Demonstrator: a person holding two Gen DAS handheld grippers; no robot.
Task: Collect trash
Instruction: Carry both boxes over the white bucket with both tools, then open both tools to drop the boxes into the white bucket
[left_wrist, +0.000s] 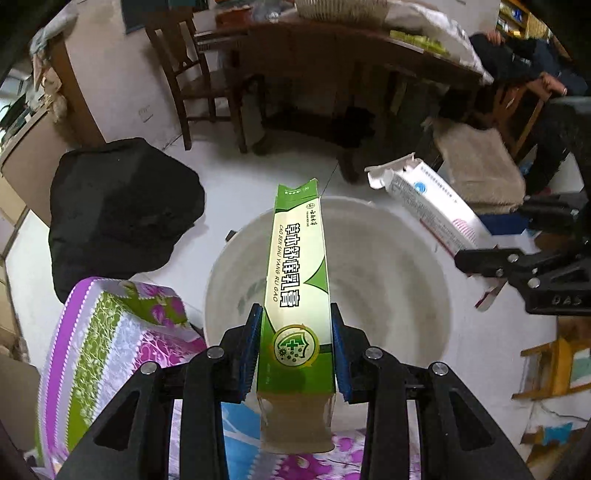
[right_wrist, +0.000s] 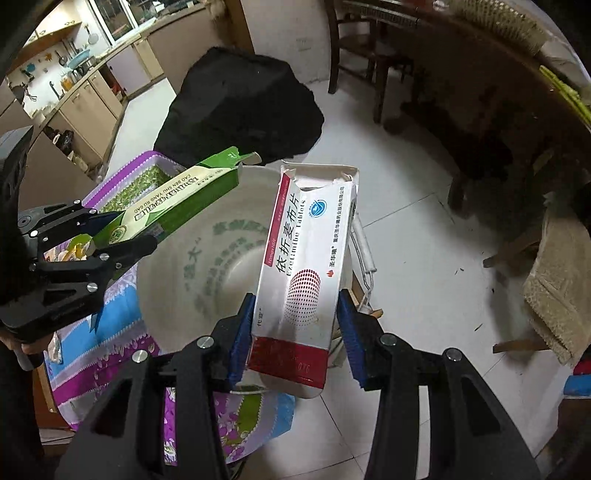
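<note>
Both cartons hang over the white bucket (left_wrist: 369, 236) for dropping: left hand-held gripper (left_wrist: 295, 354) clamps the green ointment carton (left_wrist: 299, 266), right hand-held gripper (right_wrist: 299, 332) (jaws opening) is letting go of the white tablet box (right_wrist: 306, 258).

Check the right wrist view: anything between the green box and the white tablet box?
Nothing solid. Only a bare gap, with the open white bucket showing below and behind it, separates the green box from the white tablet box, seen in the right wrist view.

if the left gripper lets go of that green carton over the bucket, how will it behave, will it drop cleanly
The green carton looks empty, its end flaps torn open, so probably light and easily crushed. Held over the white bucket by the left gripper, it would likely tumble in, perhaps catching the rim.
</note>
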